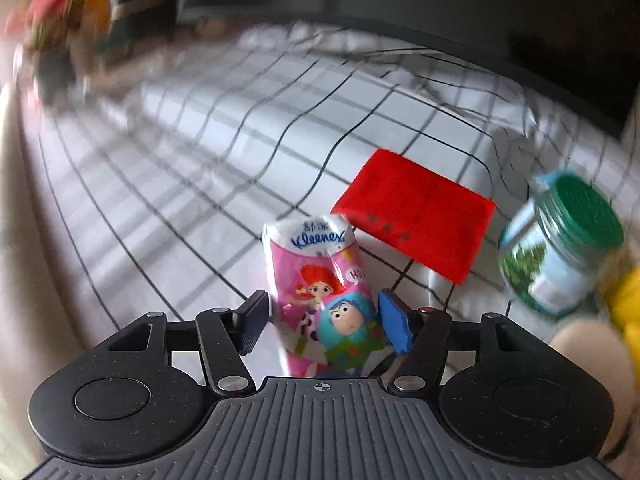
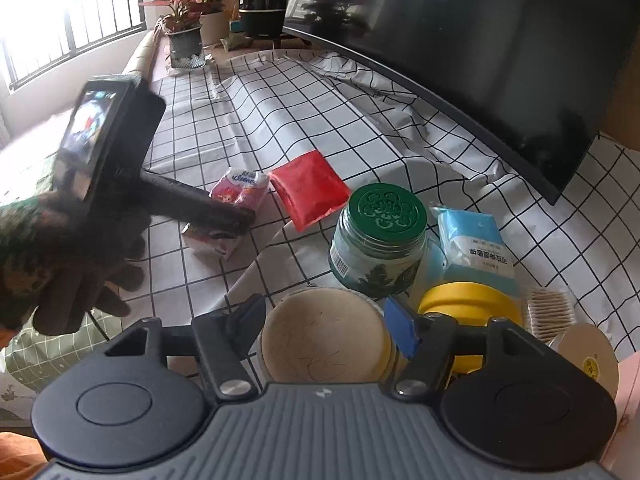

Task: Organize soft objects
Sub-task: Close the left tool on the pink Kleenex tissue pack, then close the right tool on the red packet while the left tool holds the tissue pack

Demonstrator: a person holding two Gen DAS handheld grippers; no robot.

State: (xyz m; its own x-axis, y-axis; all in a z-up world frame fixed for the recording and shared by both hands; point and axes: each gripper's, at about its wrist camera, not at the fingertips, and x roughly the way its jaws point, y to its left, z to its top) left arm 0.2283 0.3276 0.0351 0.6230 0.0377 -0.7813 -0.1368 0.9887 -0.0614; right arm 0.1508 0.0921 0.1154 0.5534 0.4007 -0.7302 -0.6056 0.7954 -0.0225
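A pink Kleenex tissue pack (image 1: pixel 320 280) with cartoon figures lies on the checked cloth (image 1: pixel 200 168). My left gripper (image 1: pixel 322 320) is open and straddles it, with a thin gap at the left pad. In the right wrist view the same pack (image 2: pixel 240 186) lies under the left gripper (image 2: pixel 236 216), held by a gloved hand (image 2: pixel 72 256). Just beyond the pack is a flat red packet (image 1: pixel 416 216) (image 2: pixel 308 190). My right gripper (image 2: pixel 324 320) is open, its fingers either side of a round beige object (image 2: pixel 324 336) below it. I cannot tell whether the pads touch it.
A green-lidded jar (image 2: pixel 380 240) stands right of the red packet, with a yellow container (image 2: pixel 472 304), a blue and white pack (image 2: pixel 476 248) and cotton swabs (image 2: pixel 548 312) beside it. A dark monitor (image 2: pixel 500 48) runs along the back right. Potted plants (image 2: pixel 186 36) stand at the far left.
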